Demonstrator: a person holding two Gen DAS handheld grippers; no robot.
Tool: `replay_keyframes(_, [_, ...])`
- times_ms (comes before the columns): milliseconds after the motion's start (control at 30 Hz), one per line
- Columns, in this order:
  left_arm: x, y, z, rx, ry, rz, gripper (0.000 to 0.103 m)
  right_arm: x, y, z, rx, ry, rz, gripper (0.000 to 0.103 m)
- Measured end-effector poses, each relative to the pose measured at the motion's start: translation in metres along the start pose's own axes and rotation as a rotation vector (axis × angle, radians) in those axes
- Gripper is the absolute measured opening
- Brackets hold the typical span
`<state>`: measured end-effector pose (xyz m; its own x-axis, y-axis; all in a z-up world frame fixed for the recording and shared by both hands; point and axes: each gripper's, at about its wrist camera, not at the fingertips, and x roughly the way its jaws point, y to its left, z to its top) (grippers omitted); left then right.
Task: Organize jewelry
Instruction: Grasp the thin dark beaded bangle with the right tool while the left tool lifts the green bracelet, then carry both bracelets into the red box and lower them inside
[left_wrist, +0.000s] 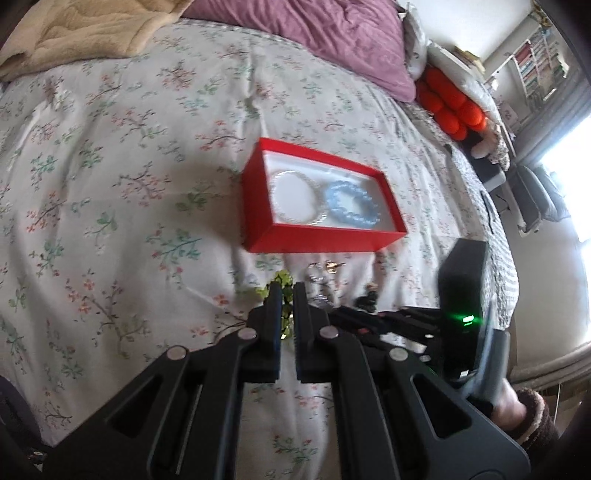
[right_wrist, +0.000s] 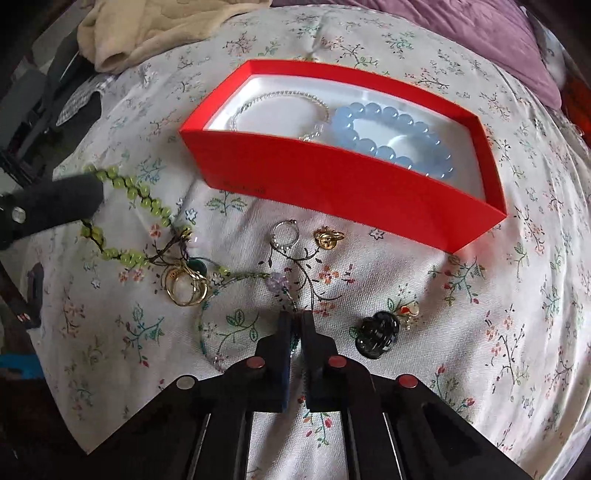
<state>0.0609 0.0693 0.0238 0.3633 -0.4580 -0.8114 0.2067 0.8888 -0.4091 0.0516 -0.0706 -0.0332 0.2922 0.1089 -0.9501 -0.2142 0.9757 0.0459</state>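
The right gripper (right_wrist: 294, 318), low centre of frame, has its fingers closed on a thin, limp beaded necklace (right_wrist: 207, 314) lying on the bed (right_wrist: 480, 350). The left gripper (left_wrist: 285, 291) pinches the green bead strand (right_wrist: 147, 199). Both are light and slippery; grip the cord.

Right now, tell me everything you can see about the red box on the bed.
The red box is a shallow, open rectangular tray, seemingly of stiff card, bright red outside with a white lining. It has no lid on and sits flat on the floral bedspread. Inside lie two bracelets side by side and just touching: a clear beaded bracelet and a chunky pale blue bead bracelet. Small dark print marks its near wall, too small to read. Neither gripper touches it; rings and other jewelry lie loose in front of it.
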Motion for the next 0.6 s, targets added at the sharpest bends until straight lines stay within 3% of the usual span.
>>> replay_keyframes(600, [-0.028,-0.008,0.011,0.02,-0.098,-0.04,0.006,-0.075,-0.014,0.014,0.051,-0.183,0.065,0.003])
